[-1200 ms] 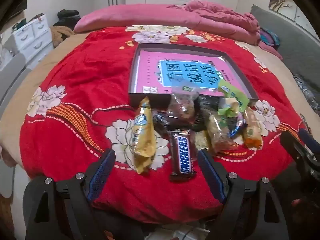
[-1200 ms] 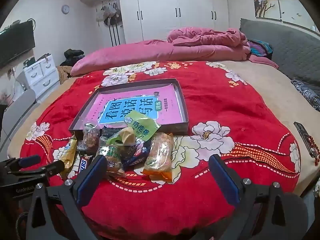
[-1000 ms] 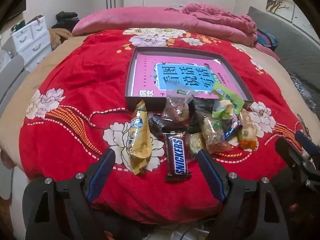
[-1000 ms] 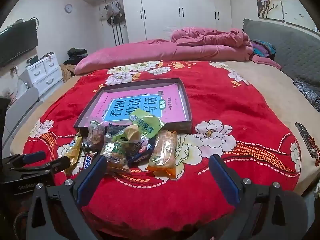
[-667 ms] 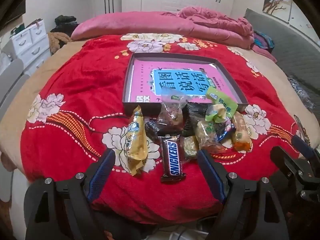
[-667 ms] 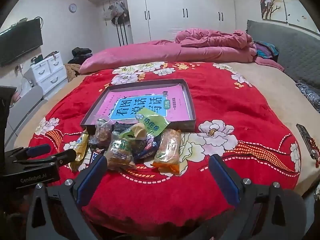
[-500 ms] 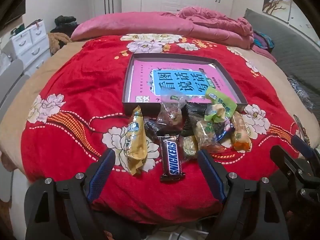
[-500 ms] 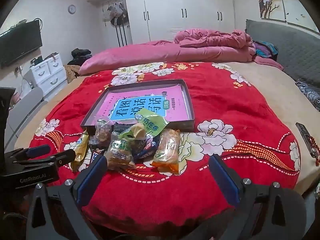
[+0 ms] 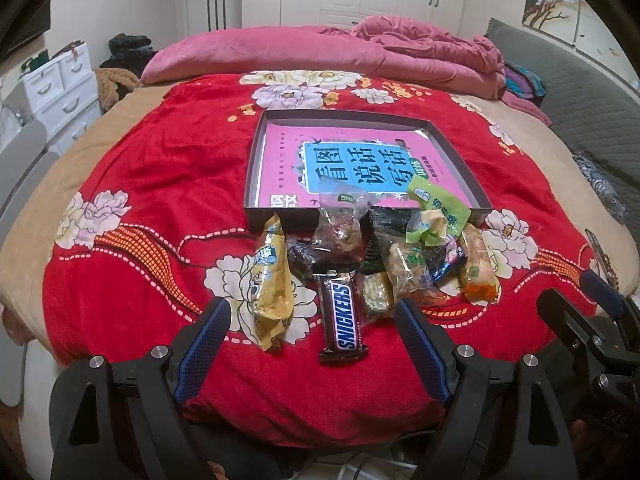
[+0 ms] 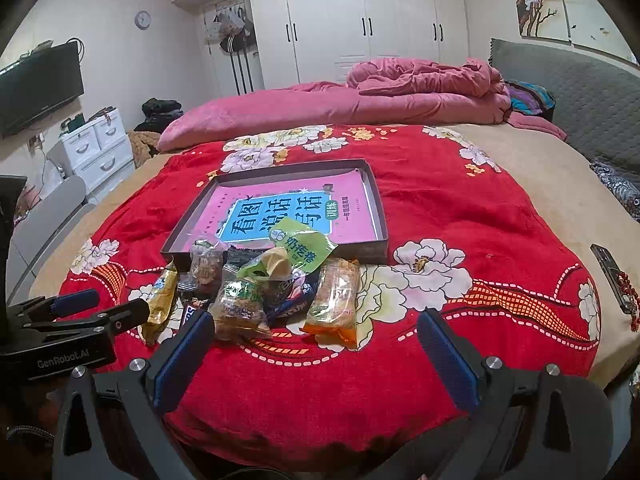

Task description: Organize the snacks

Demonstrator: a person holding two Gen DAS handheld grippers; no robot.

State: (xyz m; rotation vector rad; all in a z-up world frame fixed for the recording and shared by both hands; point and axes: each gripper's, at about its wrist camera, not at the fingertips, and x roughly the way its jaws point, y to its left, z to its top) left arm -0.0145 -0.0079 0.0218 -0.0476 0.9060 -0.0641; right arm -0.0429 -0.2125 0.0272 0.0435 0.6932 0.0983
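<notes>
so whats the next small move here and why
Probably ease the left gripper forward and down over the Snickers bar. Both grippers are open and empty, every snack lies on the red blanket in front of the tray, and the Snickers is the nearest piece, lying flat and mostly clear of the pile, roughly between the left fingers.

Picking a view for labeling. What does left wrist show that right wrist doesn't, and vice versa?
Left wrist only: the full Snickers bar, label readable; in the right wrist view a finger hides most of it. Right wrist only: the wall TV, the clock and the dark object at the bed's right edge in full. Both: the snack pile, the tray holding a pink book, the red blanket, and both grippers open, left gripper and right gripper.
</notes>
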